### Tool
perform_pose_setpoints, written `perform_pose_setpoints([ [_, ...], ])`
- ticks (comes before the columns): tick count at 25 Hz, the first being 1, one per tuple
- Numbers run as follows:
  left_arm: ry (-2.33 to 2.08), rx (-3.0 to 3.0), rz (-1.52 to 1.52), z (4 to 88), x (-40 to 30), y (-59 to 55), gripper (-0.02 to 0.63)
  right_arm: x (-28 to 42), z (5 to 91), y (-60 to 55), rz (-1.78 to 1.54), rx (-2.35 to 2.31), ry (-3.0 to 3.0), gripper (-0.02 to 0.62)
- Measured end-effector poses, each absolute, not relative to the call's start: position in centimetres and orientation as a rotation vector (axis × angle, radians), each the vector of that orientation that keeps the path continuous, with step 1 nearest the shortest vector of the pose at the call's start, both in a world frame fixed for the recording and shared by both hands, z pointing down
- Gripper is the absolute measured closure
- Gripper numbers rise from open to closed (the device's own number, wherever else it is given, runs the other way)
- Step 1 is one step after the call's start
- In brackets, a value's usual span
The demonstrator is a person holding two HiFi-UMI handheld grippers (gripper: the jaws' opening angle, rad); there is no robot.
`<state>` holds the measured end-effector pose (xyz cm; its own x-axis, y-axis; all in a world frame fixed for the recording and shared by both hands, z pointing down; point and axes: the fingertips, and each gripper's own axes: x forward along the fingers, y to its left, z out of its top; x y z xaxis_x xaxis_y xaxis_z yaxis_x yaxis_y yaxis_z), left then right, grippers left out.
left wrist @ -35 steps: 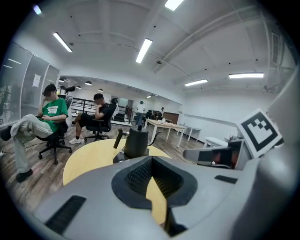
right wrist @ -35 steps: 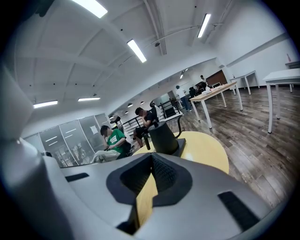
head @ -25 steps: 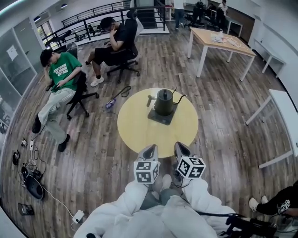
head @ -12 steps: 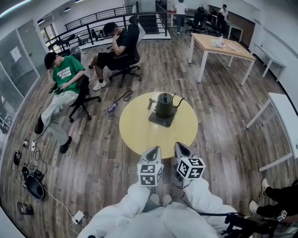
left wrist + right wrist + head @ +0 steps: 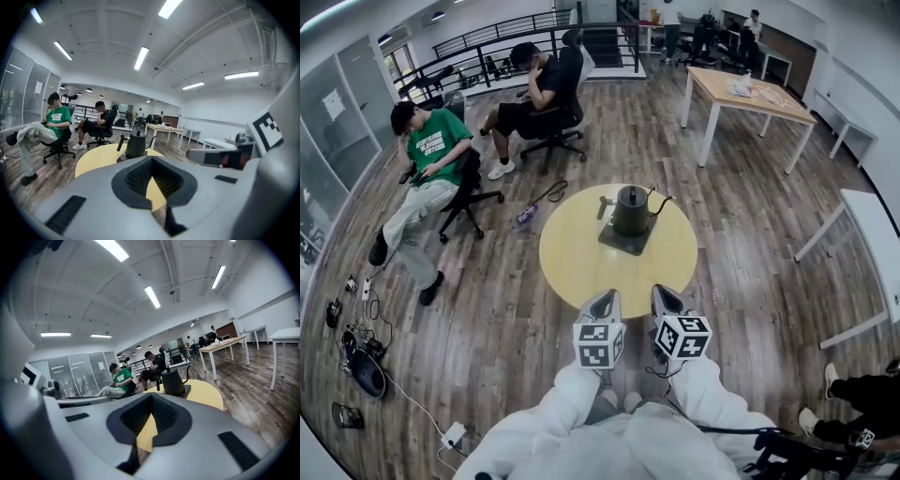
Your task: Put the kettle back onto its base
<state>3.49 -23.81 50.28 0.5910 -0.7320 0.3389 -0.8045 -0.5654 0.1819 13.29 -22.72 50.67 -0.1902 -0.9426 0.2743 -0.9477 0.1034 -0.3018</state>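
Observation:
A dark gooseneck kettle (image 5: 631,208) stands upright on its flat dark base (image 5: 625,238), toward the far side of a round yellow table (image 5: 581,267). My left gripper (image 5: 604,300) and right gripper (image 5: 662,294) hang side by side at the table's near edge, well short of the kettle. Both point toward it. The left gripper view shows the kettle (image 5: 136,145) ahead over the left gripper (image 5: 151,164), whose jaws are shut and empty. In the right gripper view the kettle (image 5: 173,383) and base (image 5: 187,391) lie ahead of the right gripper (image 5: 152,400), also shut on nothing.
Two people sit on office chairs (image 5: 473,192) at the back left. A wooden table (image 5: 750,94) stands at the back right and white tables (image 5: 872,225) at the right. Cables and a power strip (image 5: 450,436) lie on the floor at the left.
The head view has shifted slightly. Both grippers stay at the table's near edge, and the kettle has not moved on its base.

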Motion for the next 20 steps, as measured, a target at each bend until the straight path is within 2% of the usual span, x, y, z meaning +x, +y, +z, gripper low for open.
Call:
perform_pose_setpoints([
  [20, -1.244, 2.501, 0.349, 50.4, 4.5, -23.7, 0.604, 15.5, 50.6, -22.5, 0.655, 2.011, -2.309, 0.583],
])
